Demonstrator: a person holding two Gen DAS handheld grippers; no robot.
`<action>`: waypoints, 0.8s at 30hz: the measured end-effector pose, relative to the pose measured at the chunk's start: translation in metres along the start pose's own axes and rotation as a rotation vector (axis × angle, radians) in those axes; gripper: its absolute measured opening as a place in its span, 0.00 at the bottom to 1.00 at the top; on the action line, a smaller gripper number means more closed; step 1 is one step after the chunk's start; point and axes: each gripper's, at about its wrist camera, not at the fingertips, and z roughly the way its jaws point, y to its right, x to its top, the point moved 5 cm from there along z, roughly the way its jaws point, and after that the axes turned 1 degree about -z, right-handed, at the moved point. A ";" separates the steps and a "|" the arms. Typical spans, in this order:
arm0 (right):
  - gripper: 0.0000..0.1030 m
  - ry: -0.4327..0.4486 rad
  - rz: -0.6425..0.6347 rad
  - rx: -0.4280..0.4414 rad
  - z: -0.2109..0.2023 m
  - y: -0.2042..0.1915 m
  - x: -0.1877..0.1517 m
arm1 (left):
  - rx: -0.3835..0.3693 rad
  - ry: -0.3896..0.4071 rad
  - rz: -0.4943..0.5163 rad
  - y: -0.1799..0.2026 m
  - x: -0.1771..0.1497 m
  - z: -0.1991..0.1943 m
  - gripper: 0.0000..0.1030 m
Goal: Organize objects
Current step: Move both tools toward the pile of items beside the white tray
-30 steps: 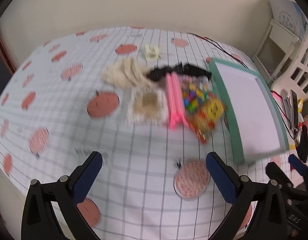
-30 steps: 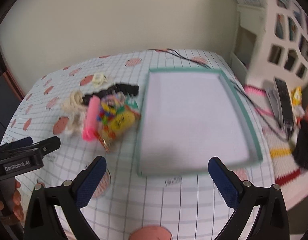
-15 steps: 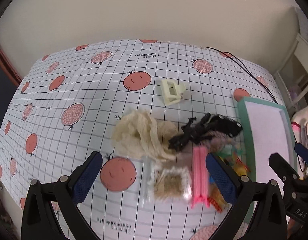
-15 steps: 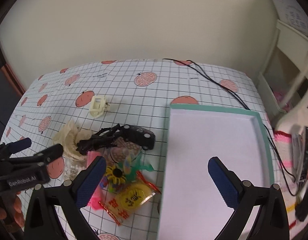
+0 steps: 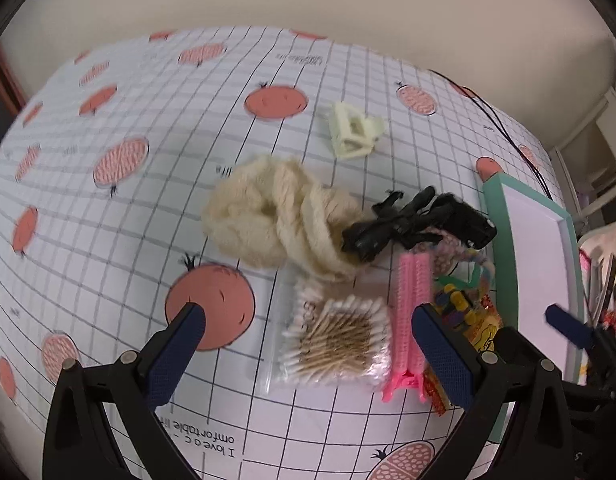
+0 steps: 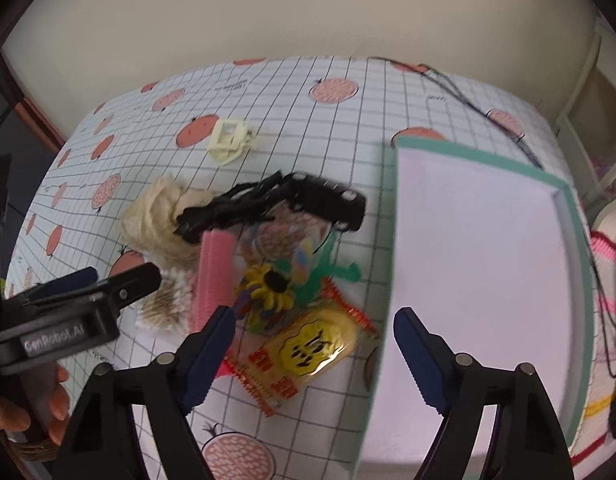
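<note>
Two grippers hover spread wide, holding nothing. Between the left gripper's fingertips lies the cotton swab bag, pink comb just beside it. Snack packet sits between the right gripper's tips, teal tray rightward.

Soft even light, slight motion blur, fisheye-warped, dark-vignetted edges.

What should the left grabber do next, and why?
Probably ease the left gripper down onto the bag of cotton swabs. Its jaws are open and empty, the bag lies right between them, and the green-edged tray beside the pile holds nothing yet.
</note>
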 end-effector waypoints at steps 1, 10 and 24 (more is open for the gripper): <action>0.79 -0.015 0.005 0.003 0.004 -0.001 -0.002 | -0.015 -0.007 -0.024 -0.004 -0.001 0.003 1.00; 0.57 -0.110 0.001 0.010 0.025 -0.010 -0.015 | -0.013 -0.010 0.057 0.001 -0.006 0.019 1.00; 0.56 -0.156 0.030 0.021 0.023 -0.006 -0.022 | 0.038 -0.013 0.160 0.017 -0.012 0.029 1.00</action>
